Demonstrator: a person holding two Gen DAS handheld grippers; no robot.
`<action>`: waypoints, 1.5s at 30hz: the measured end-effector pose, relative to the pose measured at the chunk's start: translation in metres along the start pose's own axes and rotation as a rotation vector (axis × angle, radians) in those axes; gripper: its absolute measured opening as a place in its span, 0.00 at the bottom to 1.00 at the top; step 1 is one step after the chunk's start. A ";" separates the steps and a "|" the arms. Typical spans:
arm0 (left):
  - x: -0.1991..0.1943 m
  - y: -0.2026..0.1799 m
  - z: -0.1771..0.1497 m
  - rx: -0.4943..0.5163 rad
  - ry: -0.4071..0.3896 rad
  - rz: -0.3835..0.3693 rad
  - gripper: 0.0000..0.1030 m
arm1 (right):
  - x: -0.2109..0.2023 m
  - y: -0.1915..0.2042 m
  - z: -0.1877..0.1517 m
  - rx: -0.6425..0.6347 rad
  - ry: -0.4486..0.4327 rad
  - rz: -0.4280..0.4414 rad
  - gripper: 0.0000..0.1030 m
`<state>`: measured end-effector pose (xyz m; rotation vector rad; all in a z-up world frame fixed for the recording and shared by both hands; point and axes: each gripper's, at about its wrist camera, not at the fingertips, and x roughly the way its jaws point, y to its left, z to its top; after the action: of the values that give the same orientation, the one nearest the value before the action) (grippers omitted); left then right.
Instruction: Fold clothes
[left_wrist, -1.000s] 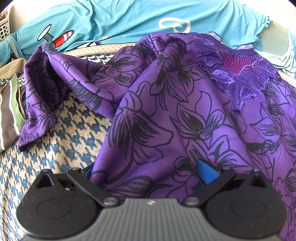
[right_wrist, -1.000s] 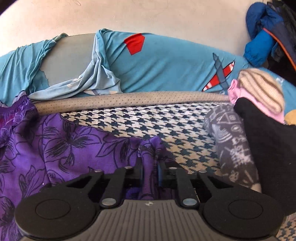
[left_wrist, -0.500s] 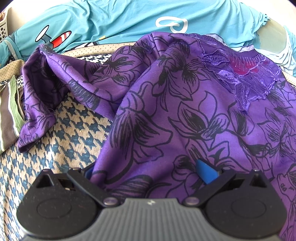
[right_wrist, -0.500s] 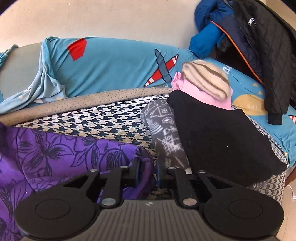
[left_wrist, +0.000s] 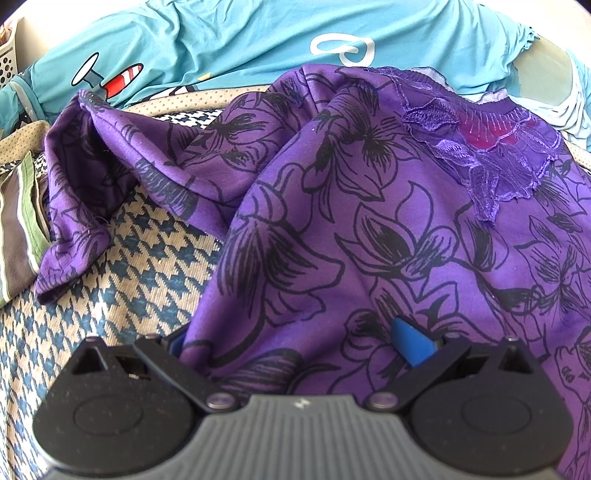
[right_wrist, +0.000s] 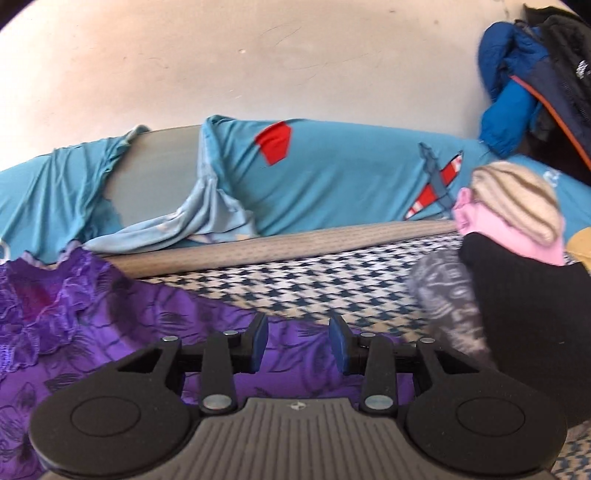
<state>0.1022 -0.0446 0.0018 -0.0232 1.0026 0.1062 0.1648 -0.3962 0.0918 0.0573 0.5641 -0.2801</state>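
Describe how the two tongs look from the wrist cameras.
Both look alike. The left tongs and right tongs each have a grey ribbed centre plate with a small white logo, black round side discs, black linkage arms with silver pivots, and blue pads. No cables or sleeves show.

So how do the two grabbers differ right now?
The left gripper has purple floral top bunched between its wide-spread fingers; the right gripper has just opened, pads parted, with the top lying below it, not pinched. Both have blue pads and black arms.
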 end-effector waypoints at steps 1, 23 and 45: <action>0.000 0.000 0.000 0.000 0.000 -0.001 1.00 | 0.003 0.003 0.000 -0.004 0.002 0.024 0.35; 0.001 -0.003 0.000 0.004 -0.015 0.001 1.00 | 0.069 0.080 0.001 -0.225 -0.010 0.197 0.67; 0.002 -0.004 0.001 0.004 -0.025 0.004 1.00 | 0.076 0.084 0.014 -0.134 -0.014 0.272 0.06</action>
<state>0.1043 -0.0487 0.0000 -0.0158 0.9775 0.1080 0.2565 -0.3357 0.0609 0.0024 0.5524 0.0225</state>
